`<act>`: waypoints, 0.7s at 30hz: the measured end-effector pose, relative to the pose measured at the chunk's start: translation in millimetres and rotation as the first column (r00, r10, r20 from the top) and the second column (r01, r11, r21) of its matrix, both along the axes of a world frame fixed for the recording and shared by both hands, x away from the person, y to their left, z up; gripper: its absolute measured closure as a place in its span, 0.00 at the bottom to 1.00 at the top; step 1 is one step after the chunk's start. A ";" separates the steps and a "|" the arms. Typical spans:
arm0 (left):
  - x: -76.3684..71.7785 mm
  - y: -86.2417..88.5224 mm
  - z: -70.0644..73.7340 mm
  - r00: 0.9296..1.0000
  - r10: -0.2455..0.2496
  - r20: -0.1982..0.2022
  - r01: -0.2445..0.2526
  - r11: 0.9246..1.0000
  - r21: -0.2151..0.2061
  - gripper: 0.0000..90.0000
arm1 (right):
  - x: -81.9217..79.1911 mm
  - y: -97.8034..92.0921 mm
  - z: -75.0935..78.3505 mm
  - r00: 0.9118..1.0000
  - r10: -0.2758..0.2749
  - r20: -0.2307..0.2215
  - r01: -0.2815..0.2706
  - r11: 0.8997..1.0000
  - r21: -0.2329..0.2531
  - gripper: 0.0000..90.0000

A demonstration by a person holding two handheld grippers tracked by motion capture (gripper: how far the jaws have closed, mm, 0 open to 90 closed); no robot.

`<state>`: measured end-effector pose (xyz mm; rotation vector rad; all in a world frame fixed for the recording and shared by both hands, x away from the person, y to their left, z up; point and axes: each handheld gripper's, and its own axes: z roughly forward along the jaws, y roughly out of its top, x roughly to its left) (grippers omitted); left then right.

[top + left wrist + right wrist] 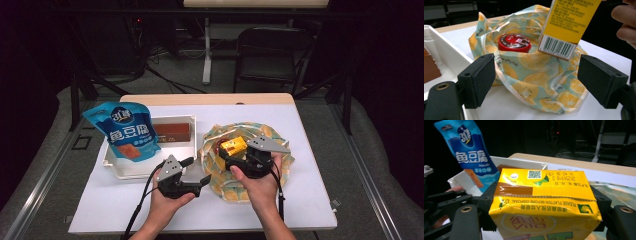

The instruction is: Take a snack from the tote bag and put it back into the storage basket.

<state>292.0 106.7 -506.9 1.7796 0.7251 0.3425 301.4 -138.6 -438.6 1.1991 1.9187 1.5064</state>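
Both forearms enter from the near edge of the white table (300, 200), each hand holding one gripper. Left gripper (195, 171): held low above the table surface, between the white tray (125, 170) and the lemon-print bag (235, 187); its two black jaws stand wide apart with nothing between them. In the left gripper view, these jaws frame the bag from the front without touching it.

Right gripper (224, 151): positioned over the bag, jaws clamped on the two sides of a yellow drink carton (544, 202). In the right gripper view, the carton sits squarely between the pads, its sealed top flap facing the camera. In the left gripper view, the carton (569, 25) hangs tilted above the open bag, its barcode end lowest, just over the bag's rim.

Bag contents: a red round lid (514, 43) lies inside the opening, just beside the carton's lower end.

Tray contents: a blue snack pouch (125, 131) stands upright at the left end, leaning slightly; a brown box (172, 132) lies flat at the far side. The tray and the bag sit side by side, close but apart.
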 end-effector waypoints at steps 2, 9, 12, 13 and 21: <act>-1.0 -1.7 -0.2 1.000 -0.015 -0.002 0.015 1.000 -0.002 0.17 | -1.8 4.7 -0.7 1.000 0.009 0.001 -0.009 1.000 -0.005 0.32; -2.6 -4.7 -0.7 0.998 -0.061 -0.009 0.061 0.998 0.002 0.18 | -7.2 18.2 -8.5 1.000 0.024 -0.019 -0.024 1.000 -0.013 0.31; -4.5 -7.6 -1.3 0.999 -0.053 -0.001 0.053 0.998 0.014 0.18 | -8.9 22.7 -10.1 0.999 0.037 -0.024 -0.037 0.999 -0.012 0.32; -4.6 -8.3 -1.5 0.998 -0.059 -0.004 0.059 0.998 0.011 0.19 | -9.6 24.1 -10.2 0.999 0.036 -0.023 -0.036 0.999 -0.011 0.32; -5.7 -12.2 -3.0 0.996 -0.087 -0.015 0.087 0.996 0.004 0.28 | -15.5 33.0 -7.9 0.997 0.076 -0.025 -0.076 0.997 -0.002 0.31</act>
